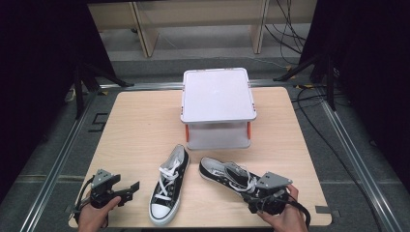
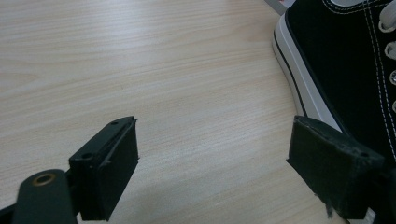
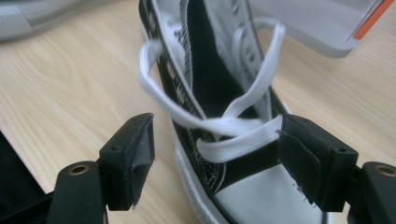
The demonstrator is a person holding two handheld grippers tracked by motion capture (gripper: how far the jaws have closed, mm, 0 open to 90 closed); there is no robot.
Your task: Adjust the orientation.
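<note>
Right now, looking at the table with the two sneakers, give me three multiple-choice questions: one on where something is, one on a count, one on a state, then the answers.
1. Where does the lidded white box stand?
A. beyond the sneakers, at the table's far side
B. between the two sneakers
C. on the floor

2. How many sneakers lie on the table?
A. one
B. two
C. four

3. How do the right gripper's jaws stand?
A. shut on a lace
B. shut and empty
C. open, astride the toe end of the right sneaker

Answers:
1 A, the high view shows it behind both shoes.
2 B, the left sneaker and the right one.
3 C, the pads stand apart from the shoe's sides.
</note>
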